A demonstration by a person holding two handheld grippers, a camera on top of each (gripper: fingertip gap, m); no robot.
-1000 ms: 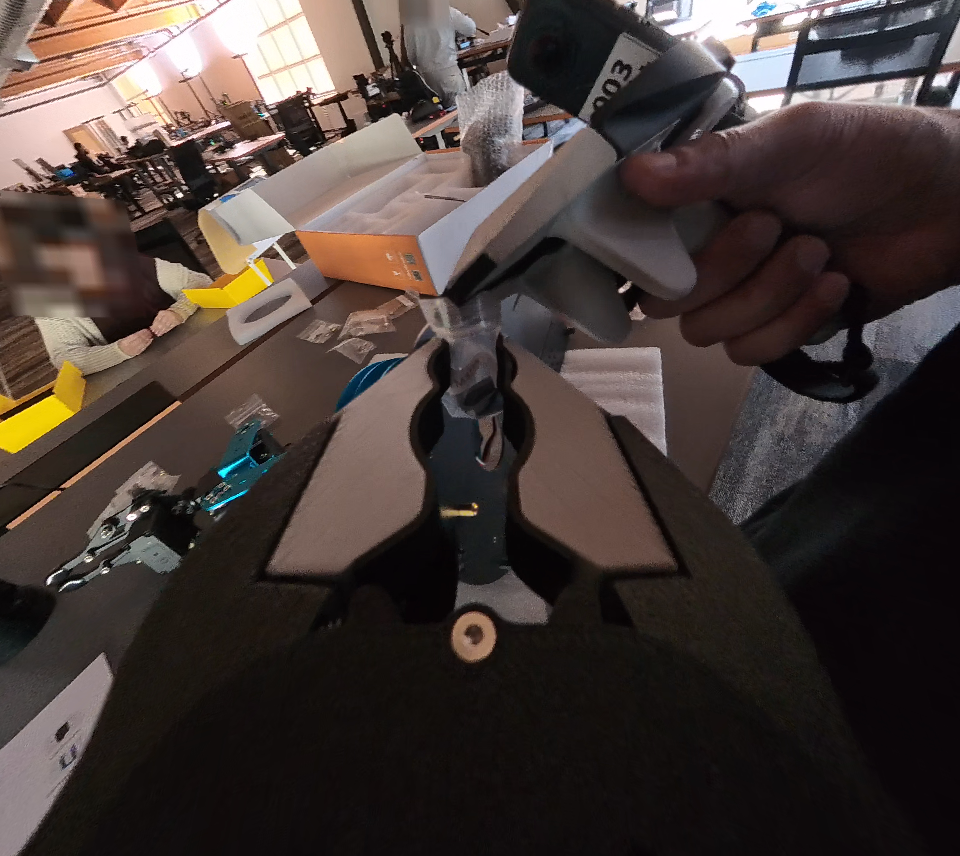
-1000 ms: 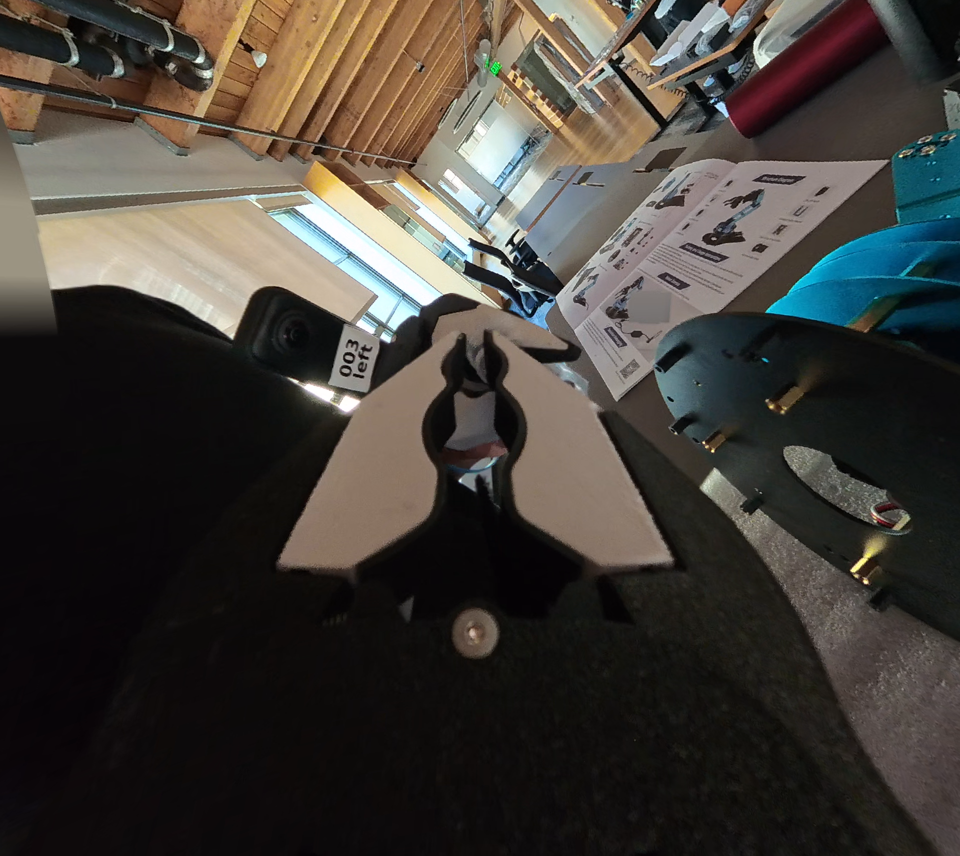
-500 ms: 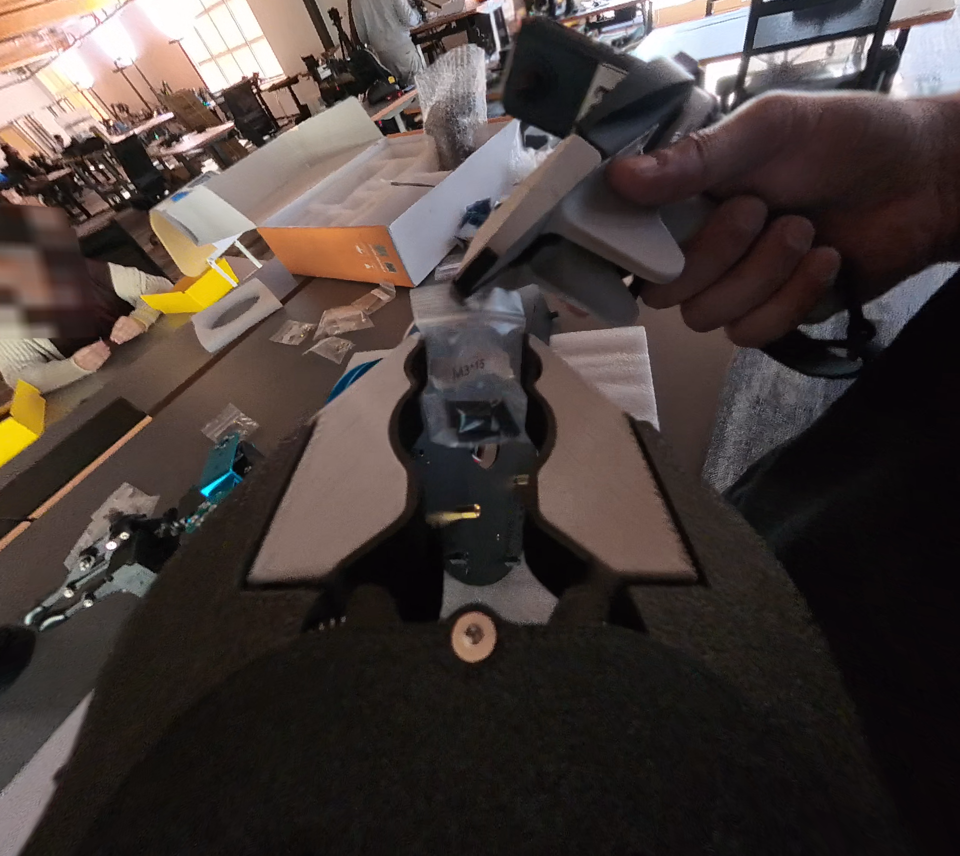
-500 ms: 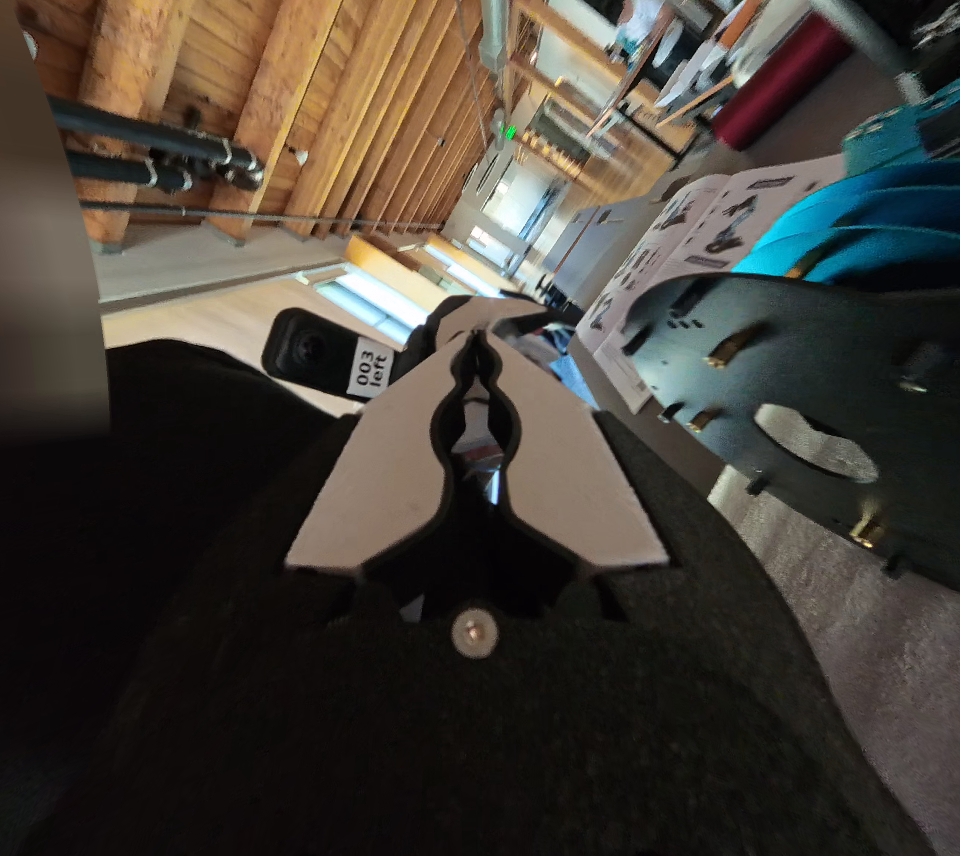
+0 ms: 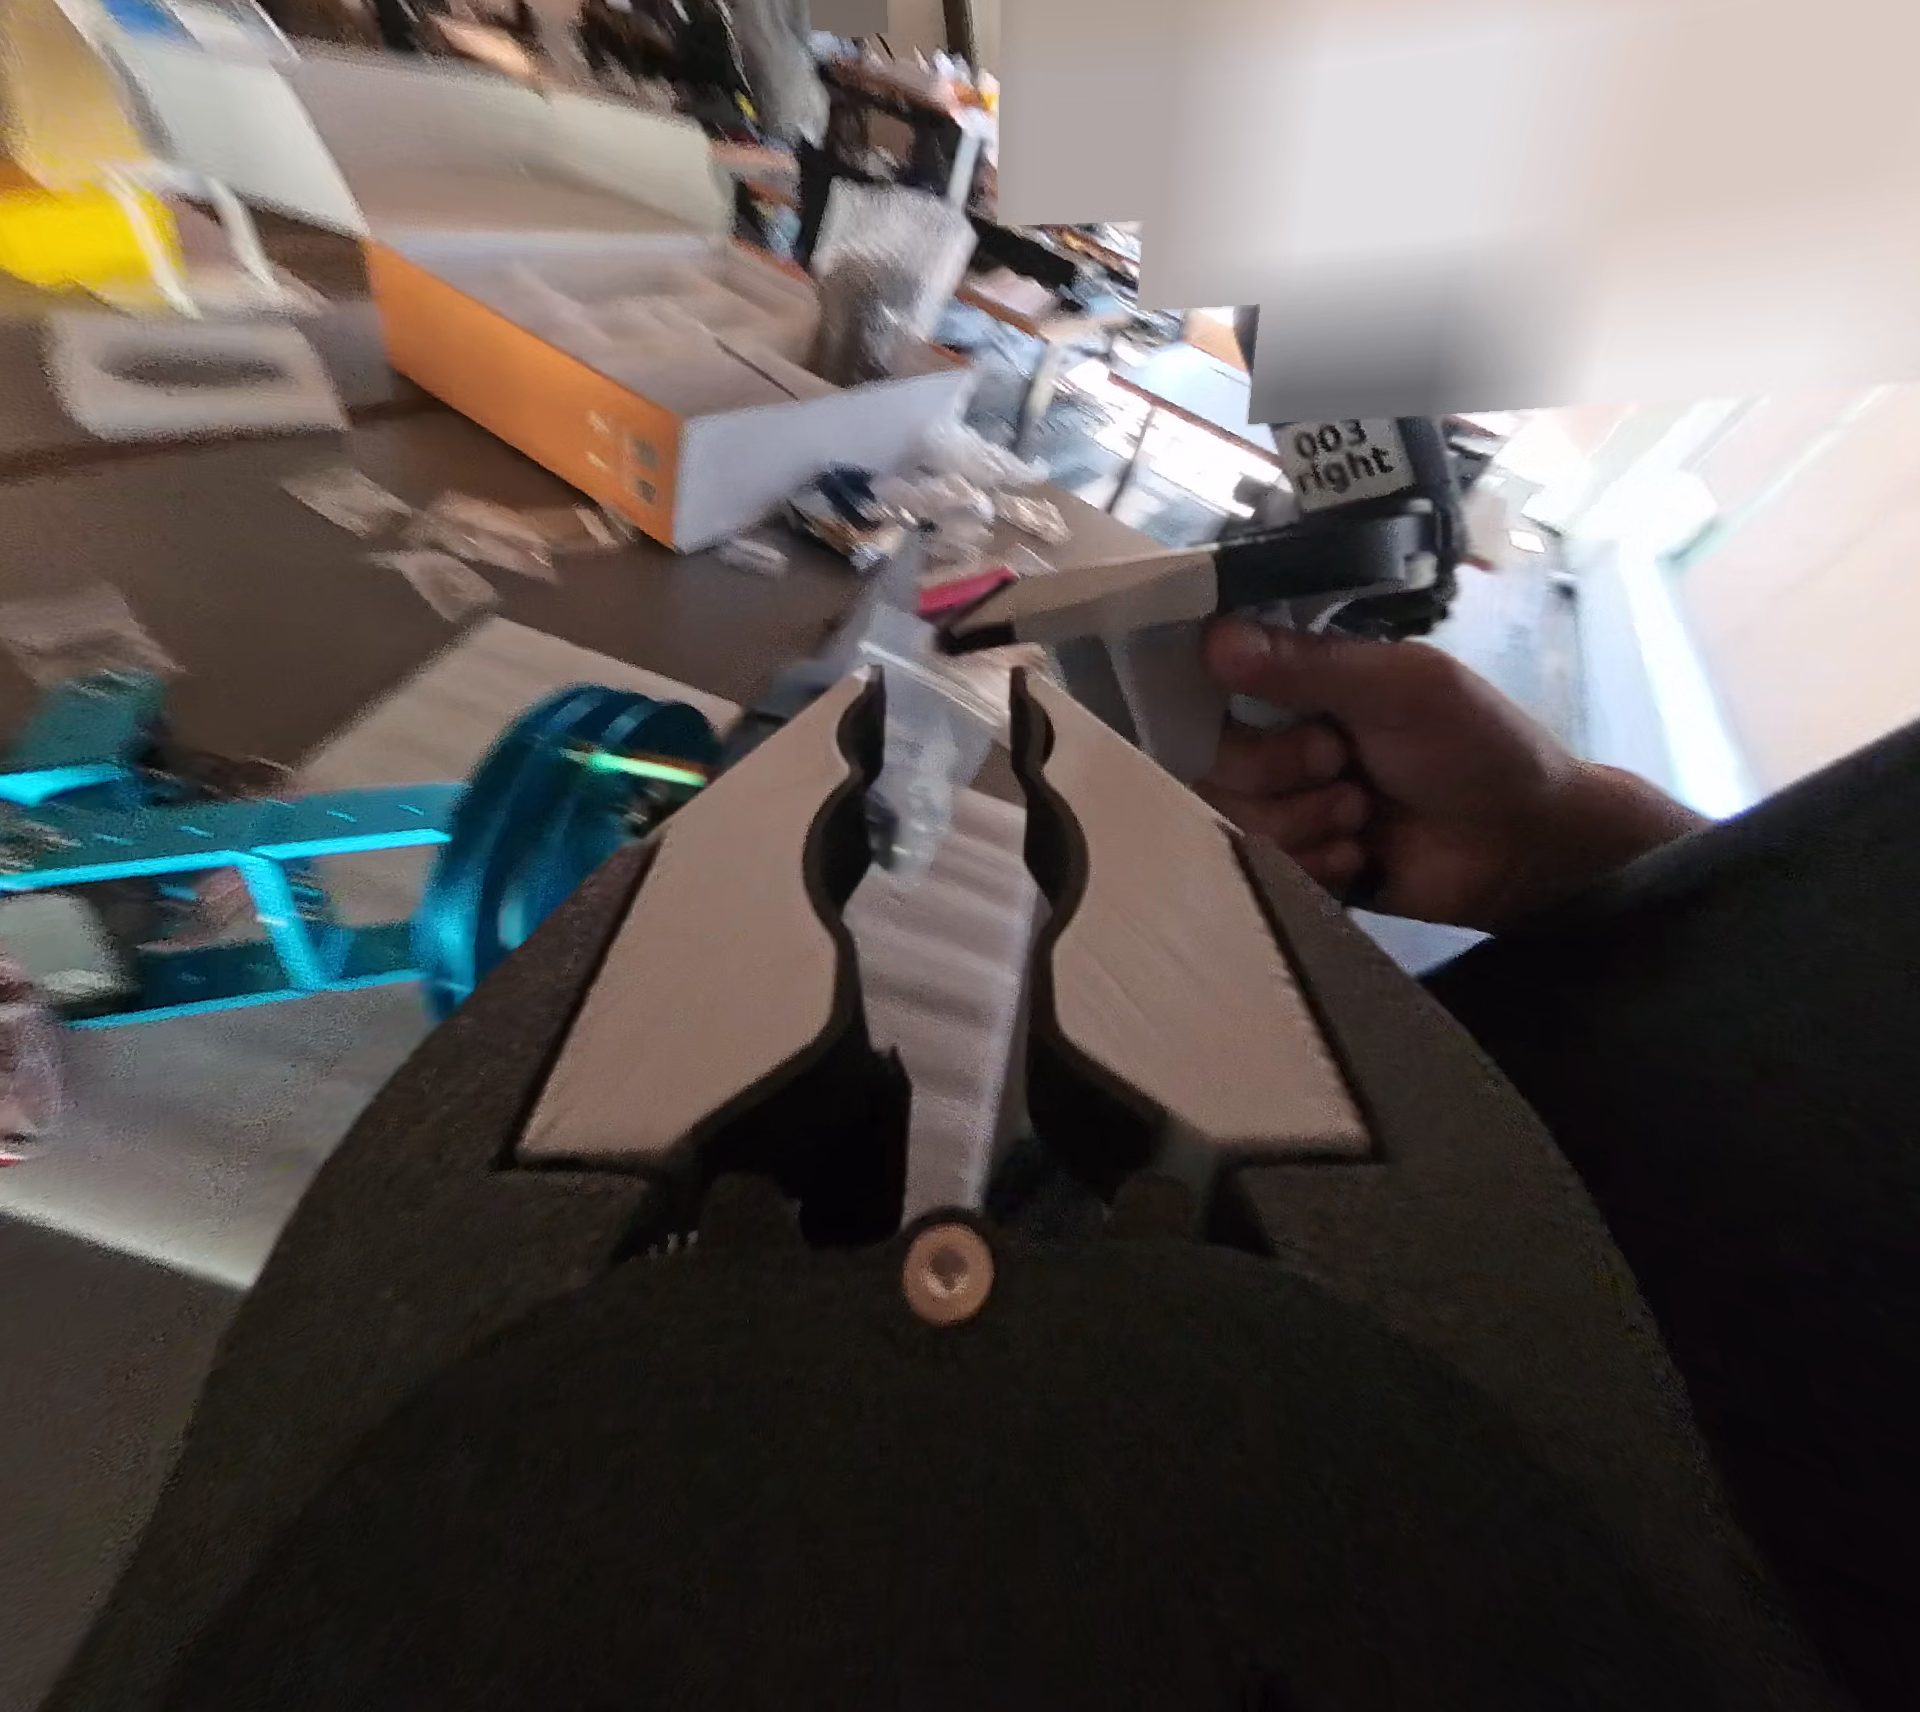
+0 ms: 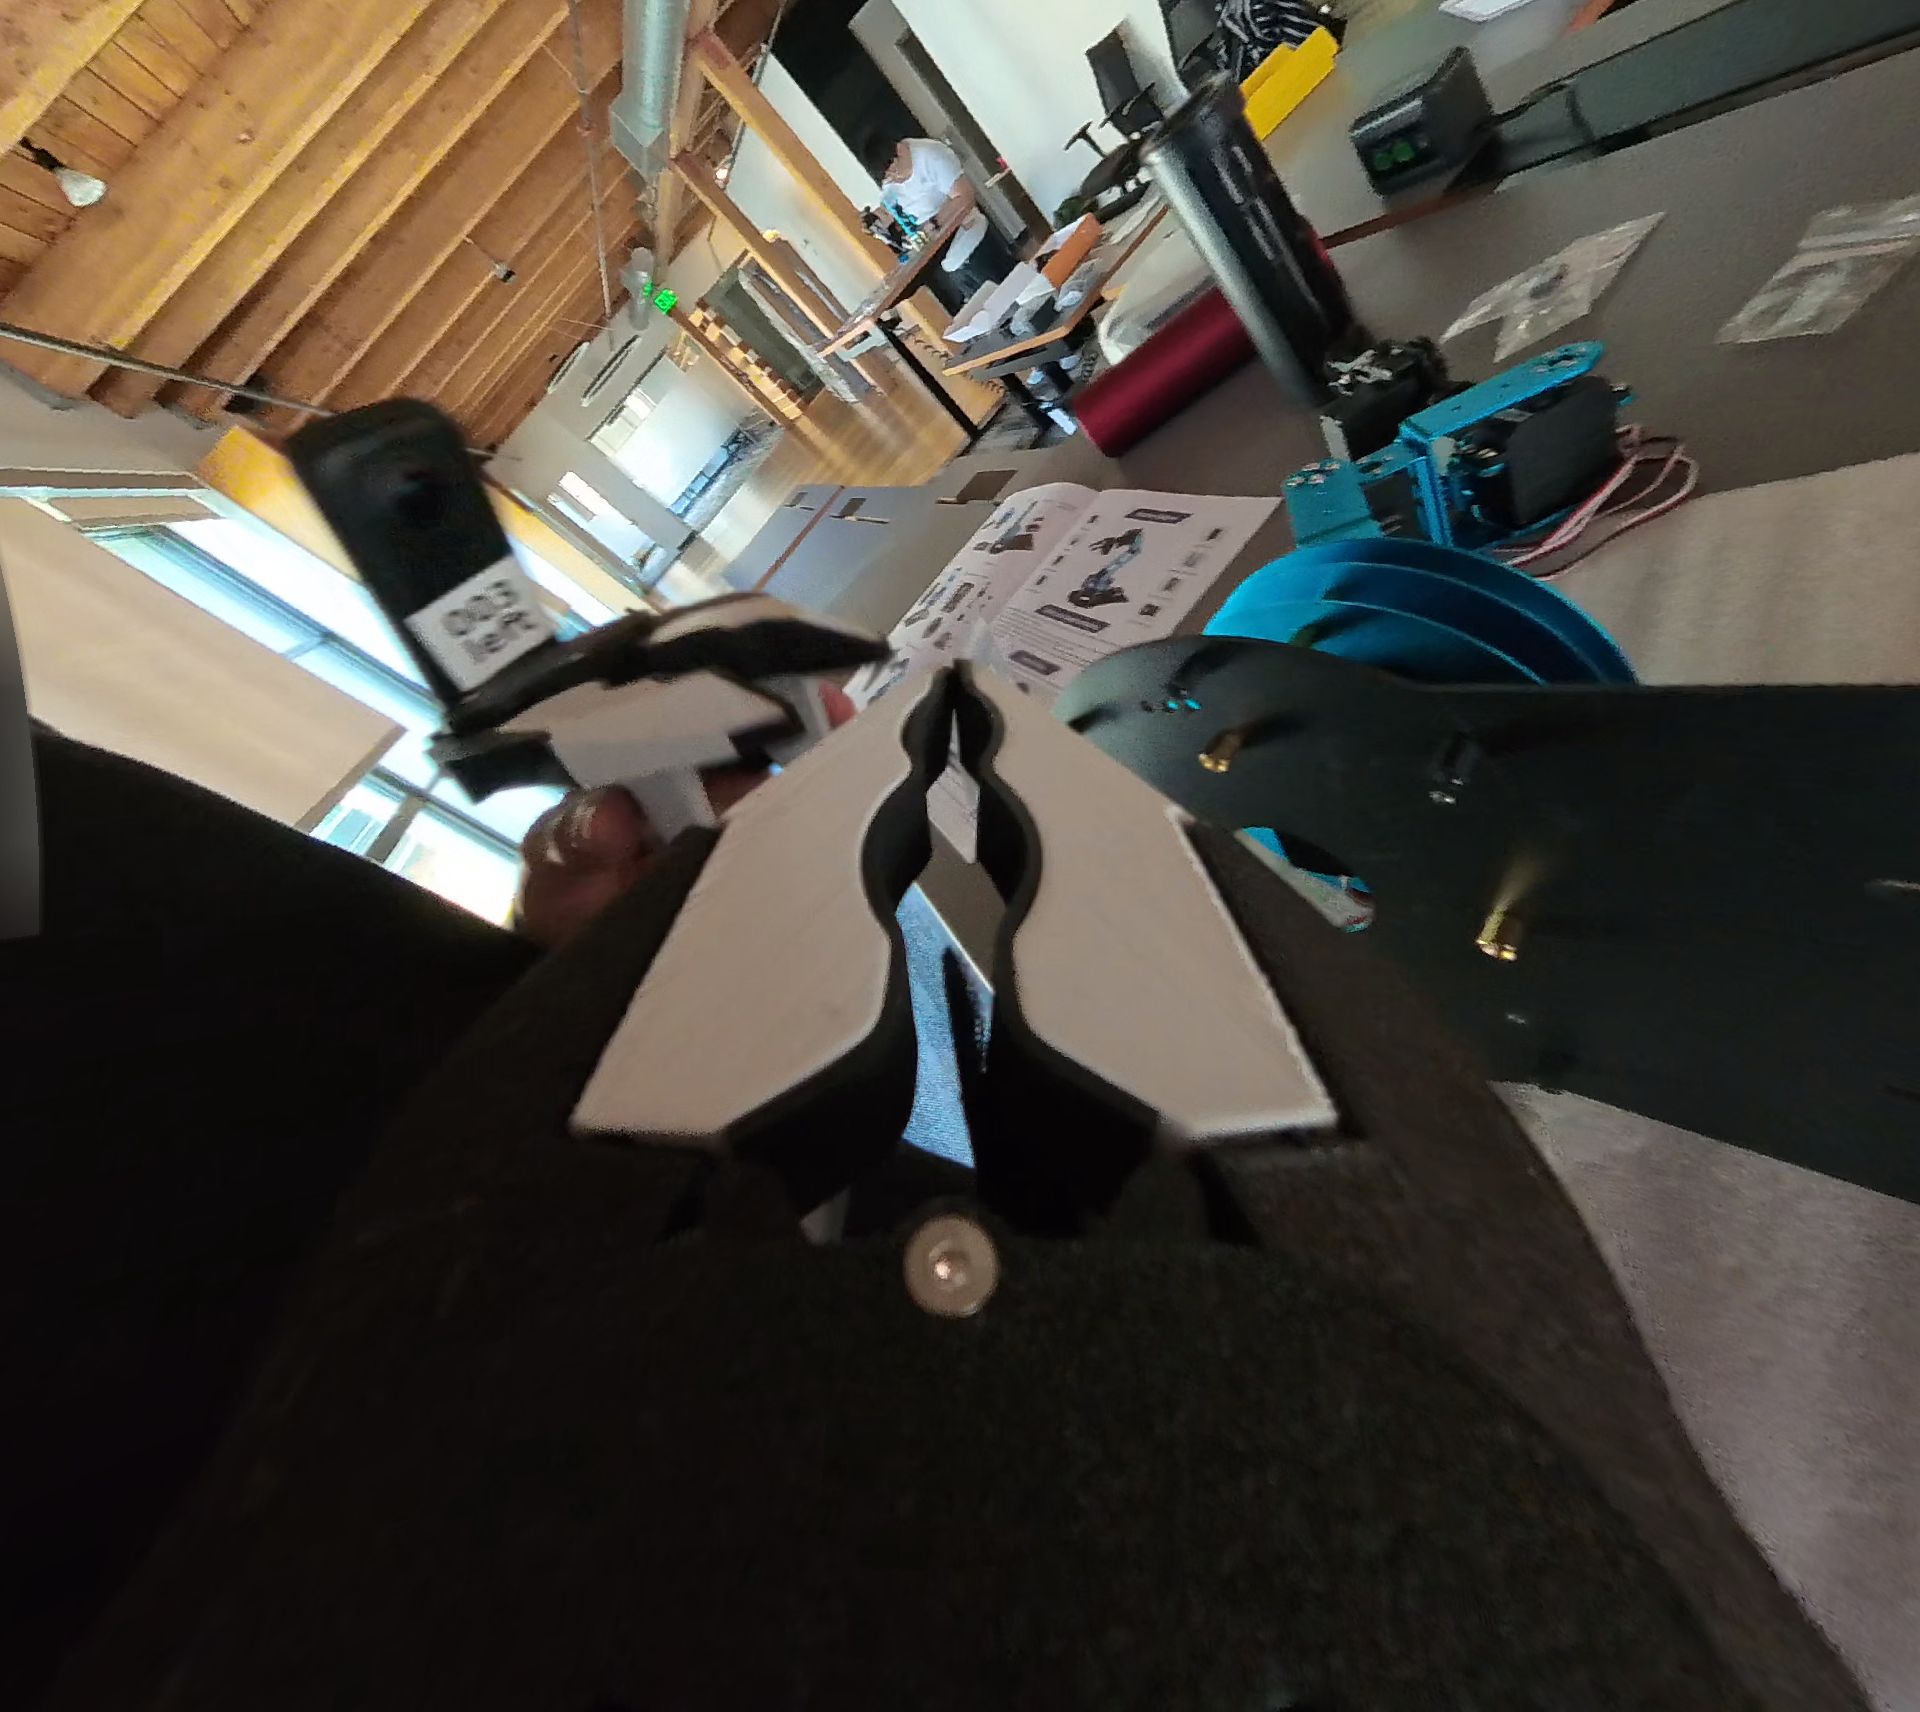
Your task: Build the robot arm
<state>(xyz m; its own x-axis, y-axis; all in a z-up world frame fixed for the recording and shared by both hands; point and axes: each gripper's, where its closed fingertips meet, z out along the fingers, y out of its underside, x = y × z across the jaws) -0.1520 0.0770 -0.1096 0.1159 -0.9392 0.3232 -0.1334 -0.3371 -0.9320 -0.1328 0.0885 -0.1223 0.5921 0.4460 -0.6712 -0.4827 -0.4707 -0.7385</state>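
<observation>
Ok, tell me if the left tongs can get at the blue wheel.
Probably yes. The blue wheel lies close beside the left tongs, nothing between them. Their jaws stand apart, though the small clear bag, pinched by the right tongs, hangs between.

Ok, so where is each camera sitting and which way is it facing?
Left wrist view: on the left gripper, facing across the table toward the orange box; shows the right gripper and its hand.
Right wrist view: on the right gripper, tilted, facing the black plate and ceiling; shows the left gripper.
Shared: the blue wheel and each other's gripper.
</observation>
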